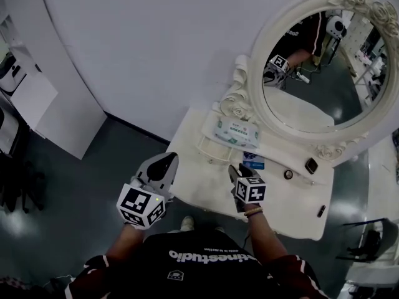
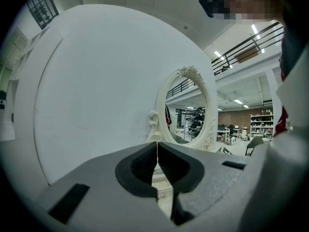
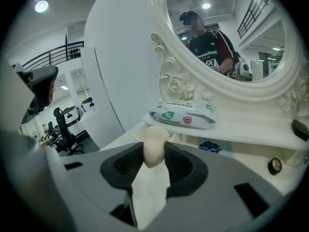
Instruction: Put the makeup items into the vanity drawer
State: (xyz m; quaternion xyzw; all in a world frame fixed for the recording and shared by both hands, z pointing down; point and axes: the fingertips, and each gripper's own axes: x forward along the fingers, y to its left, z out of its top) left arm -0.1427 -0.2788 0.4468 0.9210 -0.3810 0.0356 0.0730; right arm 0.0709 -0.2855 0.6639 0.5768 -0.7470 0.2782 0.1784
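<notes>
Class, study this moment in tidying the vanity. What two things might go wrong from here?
1. The right gripper pinches the soft, rounded sponge with much of it bulging past the fingers; it may squirt out and fall.
2. No open drawer shows. The left gripper, shut and empty, would probably have to open one, and the sponge could be jolted meanwhile.
</notes>
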